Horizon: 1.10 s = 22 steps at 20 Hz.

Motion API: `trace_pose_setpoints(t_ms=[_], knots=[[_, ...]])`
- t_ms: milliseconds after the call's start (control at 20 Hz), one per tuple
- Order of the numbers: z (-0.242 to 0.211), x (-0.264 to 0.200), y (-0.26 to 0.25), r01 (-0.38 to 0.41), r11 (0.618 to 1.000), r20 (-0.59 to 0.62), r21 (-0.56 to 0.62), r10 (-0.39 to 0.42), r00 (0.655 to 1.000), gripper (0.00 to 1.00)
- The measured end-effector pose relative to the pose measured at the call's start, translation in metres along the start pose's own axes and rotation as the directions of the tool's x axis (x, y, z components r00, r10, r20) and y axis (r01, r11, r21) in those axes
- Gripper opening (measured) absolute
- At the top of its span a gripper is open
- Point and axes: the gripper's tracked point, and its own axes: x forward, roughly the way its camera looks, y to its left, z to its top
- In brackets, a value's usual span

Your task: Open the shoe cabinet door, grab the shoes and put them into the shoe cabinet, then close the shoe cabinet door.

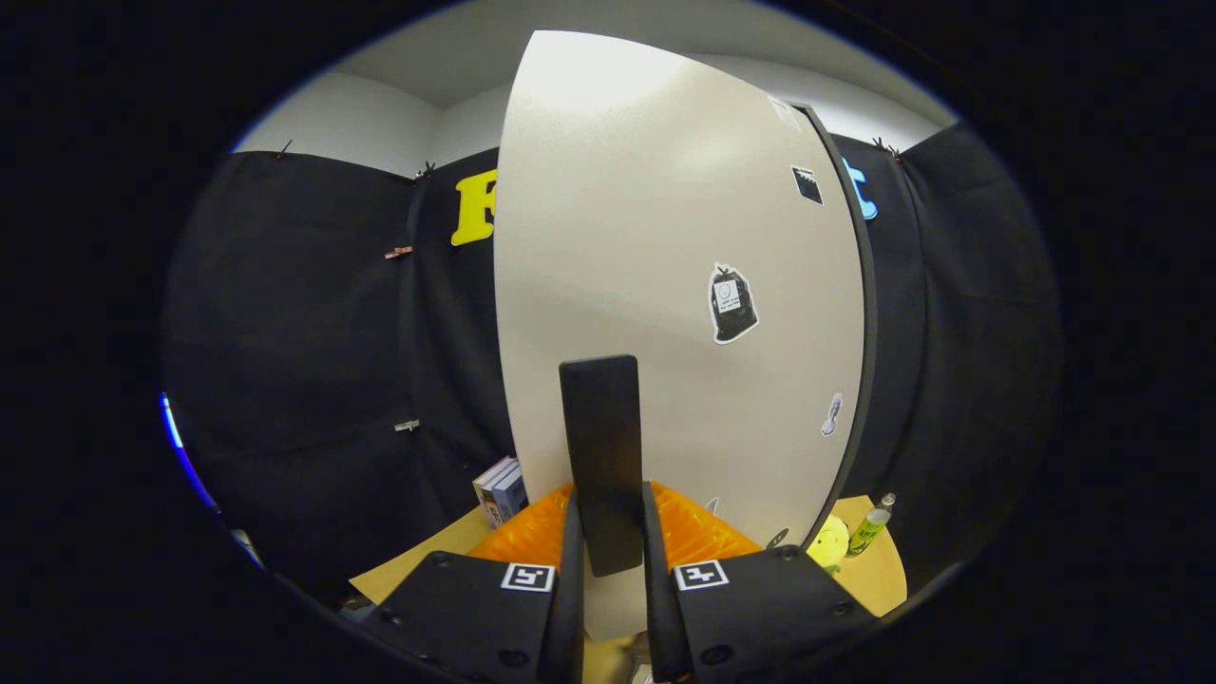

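Shoe cabinet door (665,285) handle (600,456) pinched between jaws; books (501,489), bottle (870,528) flank it.

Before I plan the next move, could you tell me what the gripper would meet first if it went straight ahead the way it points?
The gripper is shut on a black flat upright handle; straight on lies the pale grey cabinet door that bears it, probably very close.

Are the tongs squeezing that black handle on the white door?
Yes, both fingers of the tongs press on the black handle of the white door.
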Motion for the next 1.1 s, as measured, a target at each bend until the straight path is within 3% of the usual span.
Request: trace_pose_setpoints(t_ms=[600, 900, 1100], knots=[[0.000, -0.073, -0.056, 0.030, 0.999, -0.001, 0.030, -0.030, 1.000, 0.30], [-0.003, -0.111, -0.072, 0.052, 0.998, 0.001, -0.019, -0.052, 0.999, 0.30], [0.004, -0.129, -0.096, 0.122, 0.993, 0.026, -0.005, -0.122, 0.992, 0.27]])
